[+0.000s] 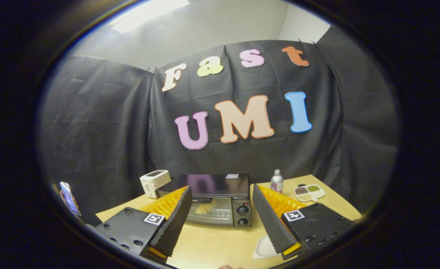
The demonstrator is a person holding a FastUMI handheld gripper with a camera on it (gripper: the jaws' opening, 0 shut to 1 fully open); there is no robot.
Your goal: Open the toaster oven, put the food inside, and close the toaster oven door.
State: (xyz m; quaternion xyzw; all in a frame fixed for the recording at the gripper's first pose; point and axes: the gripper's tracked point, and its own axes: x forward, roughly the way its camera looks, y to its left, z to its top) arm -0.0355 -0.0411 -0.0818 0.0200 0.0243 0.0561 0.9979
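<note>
The gripper (221, 220) hovers with jaws spread wide and empty above a pale wooden surface (212, 246). Beyond them sits one black-topped silver toaster oven (214, 200), door closed, a yellowish food piece (206, 207) behind its glass, two knobs. Open surface lies between. No writing is legible.

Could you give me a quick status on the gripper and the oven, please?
Gripper open, jaws wide, holding nothing. Oven just ahead, door shut, food seen through the glass. Nothing between jaws and oven.
</note>
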